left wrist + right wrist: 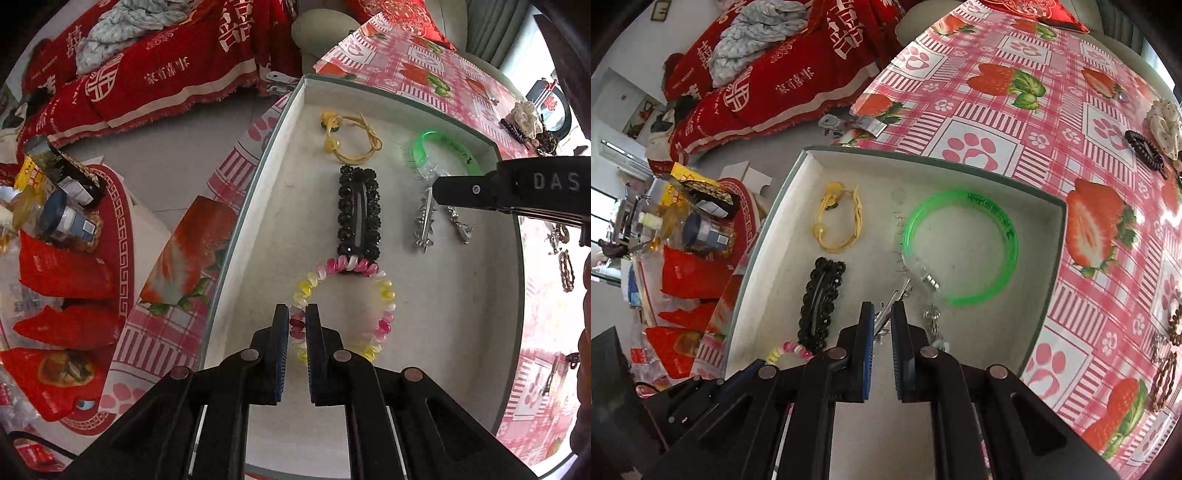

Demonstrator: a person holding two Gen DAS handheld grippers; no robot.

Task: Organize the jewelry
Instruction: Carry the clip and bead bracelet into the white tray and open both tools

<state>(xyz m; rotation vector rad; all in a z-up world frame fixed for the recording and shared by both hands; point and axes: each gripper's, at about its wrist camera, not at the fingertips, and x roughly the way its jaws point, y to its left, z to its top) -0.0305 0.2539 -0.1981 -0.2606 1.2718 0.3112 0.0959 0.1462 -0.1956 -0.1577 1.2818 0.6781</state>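
A shallow white tray (240, 206) holds the jewelry. My left gripper (297, 321) is shut on a pink, yellow and white spiral hair tie (386, 291), whose far end overlaps a black rhinestone clip (358, 218). Further in lie a yellow cord bracelet (351, 144), a green bangle (443, 142) and silver clips (424, 225), with my right gripper (437, 194) over them. In the right wrist view my right gripper (882, 314) is shut on a thin silver clip (897, 293). Beyond it are the green bangle (1008, 229), the yellow bracelet (842, 221) and the black clip (822, 299).
The tray sits on a strawberry-and-paw tablecloth (979, 147). More jewelry lies at the table's right side: a dark beaded bracelet (1145, 149), a white scrunchie (1165, 125), chain bracelets (1165, 380). Left of the table stand red packets and jars (66, 273).
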